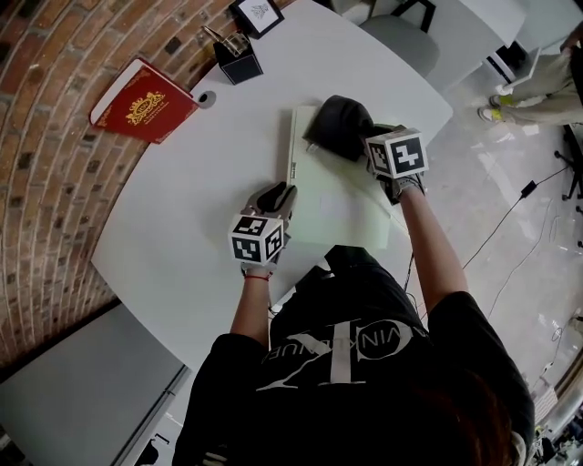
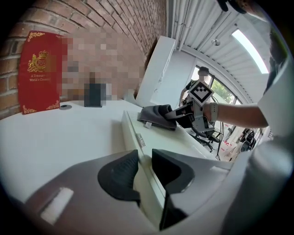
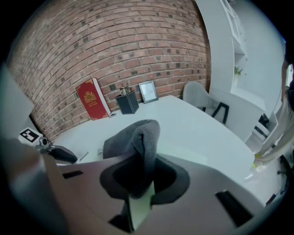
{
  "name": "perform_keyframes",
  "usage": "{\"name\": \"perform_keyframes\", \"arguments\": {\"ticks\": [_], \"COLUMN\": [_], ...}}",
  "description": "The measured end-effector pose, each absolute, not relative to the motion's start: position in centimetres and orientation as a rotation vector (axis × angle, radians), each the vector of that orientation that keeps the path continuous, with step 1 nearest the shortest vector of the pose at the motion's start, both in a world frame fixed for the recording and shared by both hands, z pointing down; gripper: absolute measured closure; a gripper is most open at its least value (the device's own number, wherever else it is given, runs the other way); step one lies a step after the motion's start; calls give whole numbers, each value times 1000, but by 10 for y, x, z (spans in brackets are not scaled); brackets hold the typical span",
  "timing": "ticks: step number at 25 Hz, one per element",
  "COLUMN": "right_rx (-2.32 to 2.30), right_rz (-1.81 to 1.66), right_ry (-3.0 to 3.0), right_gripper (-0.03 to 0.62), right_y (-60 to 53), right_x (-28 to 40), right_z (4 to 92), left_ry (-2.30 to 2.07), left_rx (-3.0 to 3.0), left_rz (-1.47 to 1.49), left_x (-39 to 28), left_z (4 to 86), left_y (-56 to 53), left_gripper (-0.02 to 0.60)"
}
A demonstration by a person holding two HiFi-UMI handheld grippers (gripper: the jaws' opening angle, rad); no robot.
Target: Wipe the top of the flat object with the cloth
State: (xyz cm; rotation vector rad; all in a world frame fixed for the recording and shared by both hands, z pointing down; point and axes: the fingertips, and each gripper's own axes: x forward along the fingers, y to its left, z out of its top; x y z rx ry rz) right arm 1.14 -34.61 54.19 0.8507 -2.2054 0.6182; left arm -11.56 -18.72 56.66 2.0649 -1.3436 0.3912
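The flat object point(image 1: 339, 202) is a thin pale slab lying on the round white table point(image 1: 182, 209). My left gripper point(image 1: 279, 197) is shut on the slab's near left edge, which runs between its pads point(image 2: 120, 176). A dark grey cloth point(image 1: 339, 123) sits bunched on the slab's far end, and my right gripper point(image 1: 368, 136) is shut on it. In the right gripper view a fold of the cloth point(image 3: 138, 142) stands up out of the jaws point(image 3: 140, 181), with the pale slab point(image 3: 138, 211) showing below. From the left gripper view the cloth point(image 2: 156, 117) and the right gripper point(image 2: 181, 112) lie beyond the slab point(image 2: 161, 135).
A red book point(image 1: 143, 102) lies at the table's far left by the brick wall. A black pen holder point(image 1: 237, 62) and a small picture frame point(image 1: 258, 15) stand at the back. A grey chair point(image 1: 401, 41) is behind the table. Cables trail on the floor at the right.
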Motion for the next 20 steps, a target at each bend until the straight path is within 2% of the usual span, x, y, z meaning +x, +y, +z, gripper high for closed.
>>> {"name": "perform_keyframes", "arguments": {"ticks": [20], "right_rx": [1129], "right_rz": [713], "right_ry": [-2116], "right_gripper": [543], "right_y": [-348], "right_x": [118], "right_z": [544], "left_ry": [-1340], "left_rx": [2025], "left_rz": [336], "left_x": [-115], "left_z": [565], "left_y": [-187], "left_gripper": [477]}}
